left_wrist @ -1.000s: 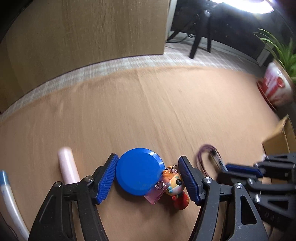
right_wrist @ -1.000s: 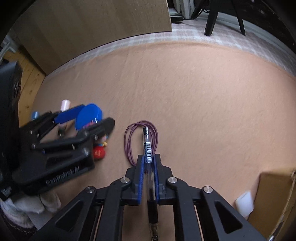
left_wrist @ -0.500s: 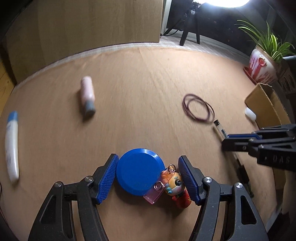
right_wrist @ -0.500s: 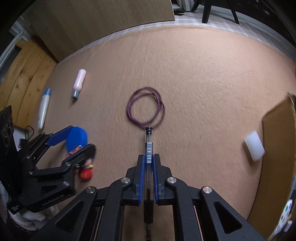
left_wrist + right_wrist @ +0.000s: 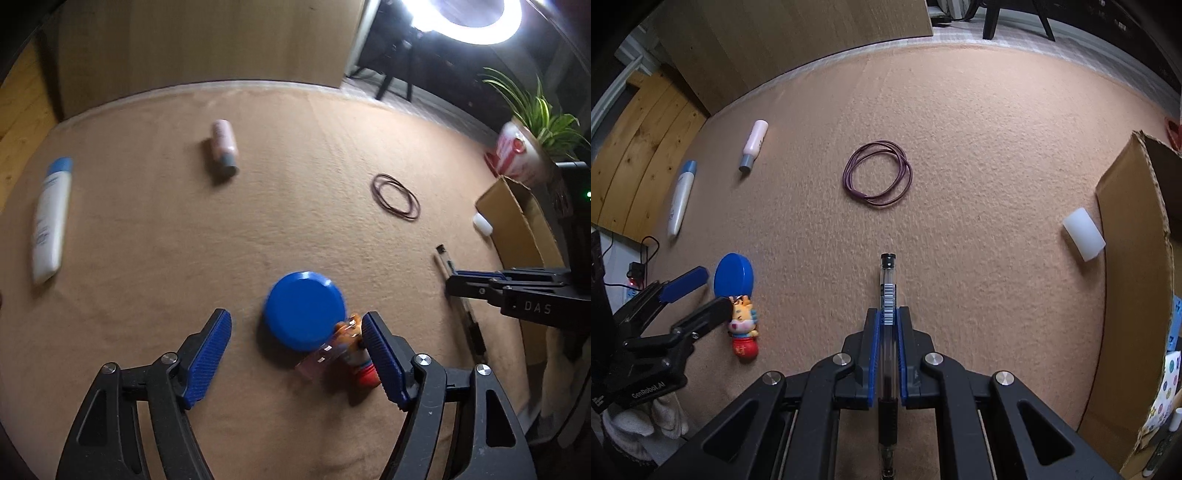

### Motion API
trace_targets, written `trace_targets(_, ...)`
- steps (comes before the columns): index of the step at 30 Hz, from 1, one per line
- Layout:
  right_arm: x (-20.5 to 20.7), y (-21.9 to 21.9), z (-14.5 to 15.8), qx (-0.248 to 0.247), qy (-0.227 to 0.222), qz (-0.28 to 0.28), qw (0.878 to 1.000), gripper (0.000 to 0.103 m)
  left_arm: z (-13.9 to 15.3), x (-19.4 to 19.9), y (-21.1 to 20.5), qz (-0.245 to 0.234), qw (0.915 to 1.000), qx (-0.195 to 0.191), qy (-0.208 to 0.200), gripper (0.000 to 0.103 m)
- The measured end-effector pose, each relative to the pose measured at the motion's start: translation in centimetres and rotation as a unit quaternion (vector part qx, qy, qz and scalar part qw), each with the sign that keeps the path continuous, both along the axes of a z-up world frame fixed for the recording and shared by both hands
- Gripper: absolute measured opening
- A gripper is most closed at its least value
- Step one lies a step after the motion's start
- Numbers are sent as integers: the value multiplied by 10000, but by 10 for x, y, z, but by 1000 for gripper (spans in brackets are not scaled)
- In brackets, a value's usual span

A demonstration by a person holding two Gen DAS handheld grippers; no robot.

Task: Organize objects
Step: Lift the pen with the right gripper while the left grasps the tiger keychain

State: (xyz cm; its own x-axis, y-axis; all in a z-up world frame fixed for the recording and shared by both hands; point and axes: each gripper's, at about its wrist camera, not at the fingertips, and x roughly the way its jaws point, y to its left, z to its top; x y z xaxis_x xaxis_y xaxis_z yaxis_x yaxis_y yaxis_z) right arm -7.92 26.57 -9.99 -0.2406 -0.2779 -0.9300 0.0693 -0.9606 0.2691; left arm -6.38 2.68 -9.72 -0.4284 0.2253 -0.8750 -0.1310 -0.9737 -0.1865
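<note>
My left gripper [image 5: 297,345] is open. A round blue lid [image 5: 304,310] and an orange tiger keychain toy [image 5: 351,352] sit between its jaws, the toy against the right finger. Both also show in the right wrist view, the lid [image 5: 733,275] and the toy [image 5: 743,326], beside the left gripper [image 5: 701,295]. My right gripper [image 5: 887,315] is shut on a clear pen [image 5: 887,291], held above the carpet; it also shows in the left wrist view [image 5: 458,278]. A purple cord loop [image 5: 877,172] lies ahead of the pen.
A pink bottle [image 5: 753,144] and a white-blue tube [image 5: 681,197] lie at left on the tan carpet [image 5: 979,147]. A white cylinder [image 5: 1083,239] lies beside a cardboard box [image 5: 1134,258] at right. A potted plant [image 5: 524,147] and a wooden panel [image 5: 207,40] stand behind.
My left gripper has opened and let go of the blue lid and keychain toy, which now rest on the carpet. Both grippers have risen and pulled back; the right still holds the pen.
</note>
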Motion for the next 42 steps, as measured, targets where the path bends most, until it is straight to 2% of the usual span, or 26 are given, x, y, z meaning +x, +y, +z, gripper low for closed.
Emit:
trace_targets(8,5,-1,2,-49,-50,26,10000,11,4,24,10,-273,9994,186,-79,73)
trace_targets(12,14,0,7,-12,-5,67,10000,34,5,22,19,-345,9990,232,-142,64)
trace_targets(16,22,-2,7,143,55,128,9998,34,-1,18,30,-440,9985,161,-289,57)
trace_targets(20,25,-2,6,112,46,88,9999,34,-7,15,36,-469,9977,255,-412,49)
trace_targets(25,29,-5,7,124,65,155,9998,32,-8,13,46,-691,9960,381,-427,47)
trace_targets(29,28,-4,6,234,28,152,9996,26,-9,11,58,-819,9950,407,-393,47)
trace_targets(34,29,-6,3,372,8,213,9991,21,-8,10,68,-887,9954,182,-323,47)
trace_targets(42,33,-13,2,603,118,326,9976,9,-10,10,78,-902,9955,50,-278,35)
